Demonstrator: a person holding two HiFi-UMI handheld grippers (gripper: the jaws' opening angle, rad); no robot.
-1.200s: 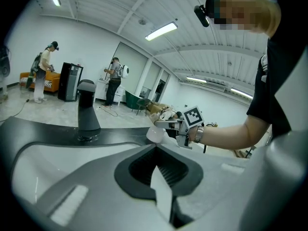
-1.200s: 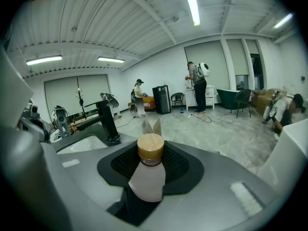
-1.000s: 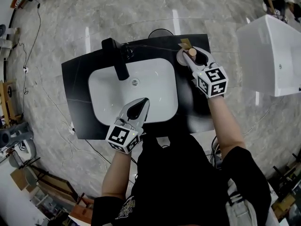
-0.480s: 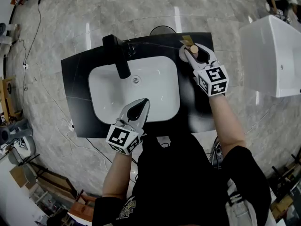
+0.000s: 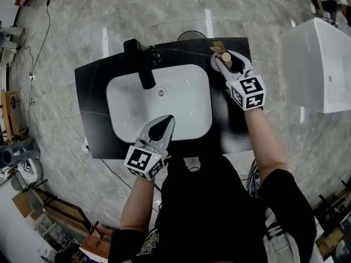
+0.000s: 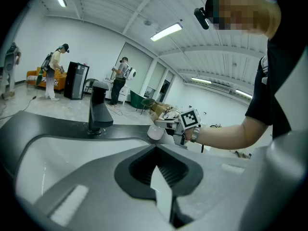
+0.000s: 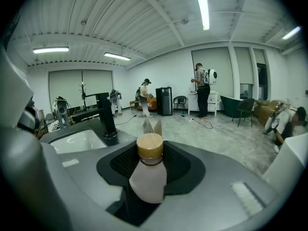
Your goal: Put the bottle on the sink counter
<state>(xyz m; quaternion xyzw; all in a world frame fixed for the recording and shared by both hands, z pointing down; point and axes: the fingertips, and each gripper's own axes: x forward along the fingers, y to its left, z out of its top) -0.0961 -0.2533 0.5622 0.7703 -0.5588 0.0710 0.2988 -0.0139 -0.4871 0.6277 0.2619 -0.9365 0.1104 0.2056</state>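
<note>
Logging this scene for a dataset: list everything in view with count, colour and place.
bottle: one, pale pink with wooden cap, counter's back right, in right gripper
counter: one, black, around basin
basin: one, white, mid-counter
faucet: one, black, behind basin, left
card: one, tan, behind bottle
box: one, white, floor at right
bystanders: several, far across room
left gripper: one, white, shut, empty, over basin's front edge
right gripper: one, white, shut on bottle

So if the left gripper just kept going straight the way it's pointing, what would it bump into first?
Probably the bottle held in the right gripper: it sits dead ahead of the left gripper, across the sink basin. Depth is unclear, so it might pass beside it.
</note>
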